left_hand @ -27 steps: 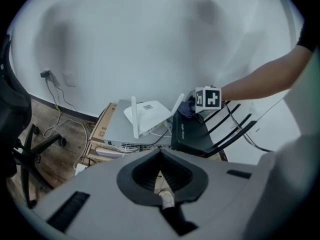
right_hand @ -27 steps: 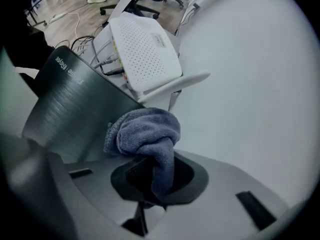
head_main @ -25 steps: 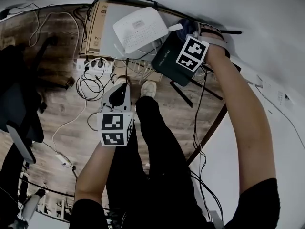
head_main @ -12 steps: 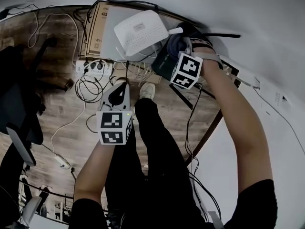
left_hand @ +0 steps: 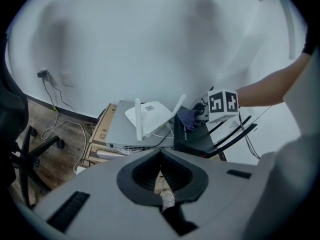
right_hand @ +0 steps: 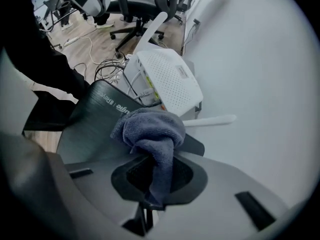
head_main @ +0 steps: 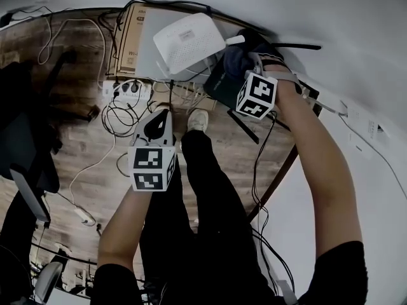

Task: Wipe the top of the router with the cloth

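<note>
Right hand-held gripper [right_hand: 150,186] clamps cloth [right_hand: 150,131] onto dark router [right_hand: 92,121] top for wiping; left hand-held gripper [left_hand: 161,180] closed, empty, idle.

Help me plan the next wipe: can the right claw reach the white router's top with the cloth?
Probably yes. The right claw, shut on the cloth, holds it on the dark router right beside the white router, whose top is bare; only its antenna stands near.
</note>
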Available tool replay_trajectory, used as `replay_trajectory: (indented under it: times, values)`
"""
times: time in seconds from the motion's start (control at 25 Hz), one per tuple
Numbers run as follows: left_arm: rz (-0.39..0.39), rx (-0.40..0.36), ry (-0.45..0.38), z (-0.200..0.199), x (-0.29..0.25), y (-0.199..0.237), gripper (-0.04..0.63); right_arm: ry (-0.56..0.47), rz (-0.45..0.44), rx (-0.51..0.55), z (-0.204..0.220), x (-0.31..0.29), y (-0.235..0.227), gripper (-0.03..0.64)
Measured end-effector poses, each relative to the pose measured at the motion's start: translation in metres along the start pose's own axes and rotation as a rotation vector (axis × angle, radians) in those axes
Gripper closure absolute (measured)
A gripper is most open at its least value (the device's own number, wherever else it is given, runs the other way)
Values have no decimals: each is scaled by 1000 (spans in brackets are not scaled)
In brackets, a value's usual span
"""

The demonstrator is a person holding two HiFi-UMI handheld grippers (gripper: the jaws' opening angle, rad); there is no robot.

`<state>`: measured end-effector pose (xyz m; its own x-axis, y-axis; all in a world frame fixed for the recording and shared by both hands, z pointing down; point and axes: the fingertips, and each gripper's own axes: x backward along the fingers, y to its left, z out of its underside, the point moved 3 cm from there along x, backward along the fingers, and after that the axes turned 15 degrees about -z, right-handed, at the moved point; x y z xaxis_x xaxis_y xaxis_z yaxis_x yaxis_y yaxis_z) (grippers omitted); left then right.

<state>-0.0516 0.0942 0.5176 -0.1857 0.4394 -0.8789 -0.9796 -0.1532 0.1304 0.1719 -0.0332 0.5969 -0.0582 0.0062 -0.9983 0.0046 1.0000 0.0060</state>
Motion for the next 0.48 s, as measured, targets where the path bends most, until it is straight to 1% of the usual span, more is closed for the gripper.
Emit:
replay_trajectory:
  times: [0.12,0.24,0.36,0.48]
  values:
    - [4,-2,1,2,-1,1,594,56,-32,-39,23,-3,1,589]
    - [7,-4,6,4,-2,0,594,146,-75,-83,46,-4,4,589]
    - [15,-1,9,5,-2,-4,594,256,-151,-122,63,-7,13,589]
    - [27,-5,10,6,-3,-9,594,337,-248,-154,69,-9,23,589]
